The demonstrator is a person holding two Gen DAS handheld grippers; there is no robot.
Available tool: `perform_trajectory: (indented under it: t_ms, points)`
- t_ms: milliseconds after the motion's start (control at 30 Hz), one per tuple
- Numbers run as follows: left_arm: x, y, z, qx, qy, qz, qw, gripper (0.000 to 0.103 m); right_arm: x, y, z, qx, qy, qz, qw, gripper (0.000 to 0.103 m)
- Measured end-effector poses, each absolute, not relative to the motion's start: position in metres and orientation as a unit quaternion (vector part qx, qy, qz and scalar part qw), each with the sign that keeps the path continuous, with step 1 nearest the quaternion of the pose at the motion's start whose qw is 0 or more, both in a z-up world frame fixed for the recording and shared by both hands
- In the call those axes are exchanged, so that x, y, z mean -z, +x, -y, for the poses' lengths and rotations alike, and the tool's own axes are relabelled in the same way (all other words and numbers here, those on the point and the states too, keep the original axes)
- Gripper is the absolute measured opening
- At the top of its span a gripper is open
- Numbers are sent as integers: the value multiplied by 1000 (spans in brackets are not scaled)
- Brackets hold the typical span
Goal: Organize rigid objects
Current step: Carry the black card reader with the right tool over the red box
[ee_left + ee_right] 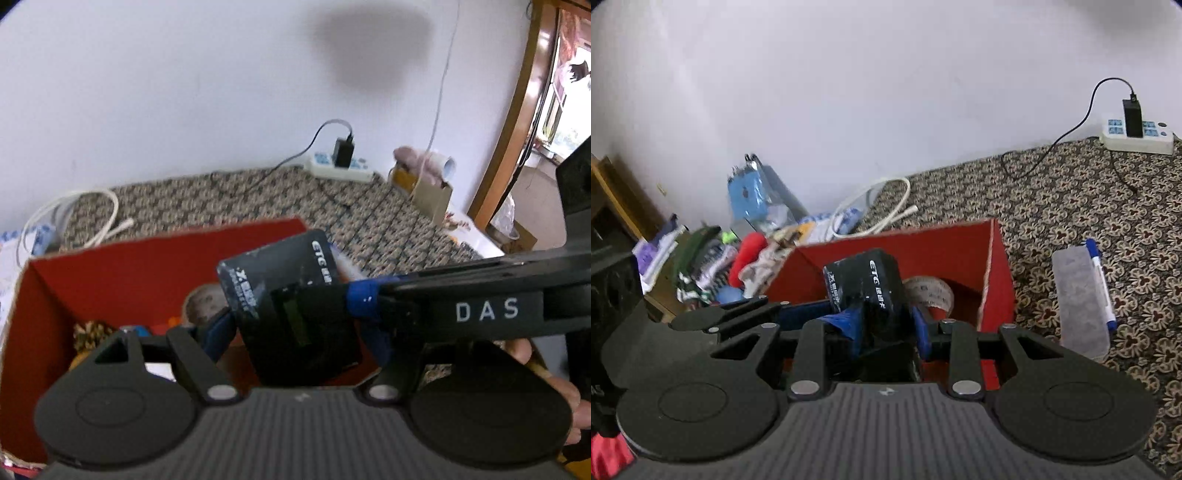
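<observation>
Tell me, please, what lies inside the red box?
Inside the red box a roll of tape shows. The black ETC device, held over the box, covers the rest of its floor.

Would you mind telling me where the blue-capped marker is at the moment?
In the right wrist view, the marker lies on the patterned cloth at the right, against the far side of a translucent case, outside the red box.
</observation>
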State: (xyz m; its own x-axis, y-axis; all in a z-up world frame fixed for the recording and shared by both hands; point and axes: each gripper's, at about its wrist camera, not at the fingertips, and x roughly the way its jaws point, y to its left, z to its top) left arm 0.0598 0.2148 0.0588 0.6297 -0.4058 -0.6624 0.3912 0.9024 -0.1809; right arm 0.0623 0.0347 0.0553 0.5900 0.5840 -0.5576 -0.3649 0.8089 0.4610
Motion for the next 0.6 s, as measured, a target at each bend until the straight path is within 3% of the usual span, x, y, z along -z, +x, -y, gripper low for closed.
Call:
perform_trajectory:
  t_ms: [600]
  points:
    - [-18, 78, -223, 248, -46, -436, 864, 67, -38, 76, -68, -198, 78, -453, 866, 14]
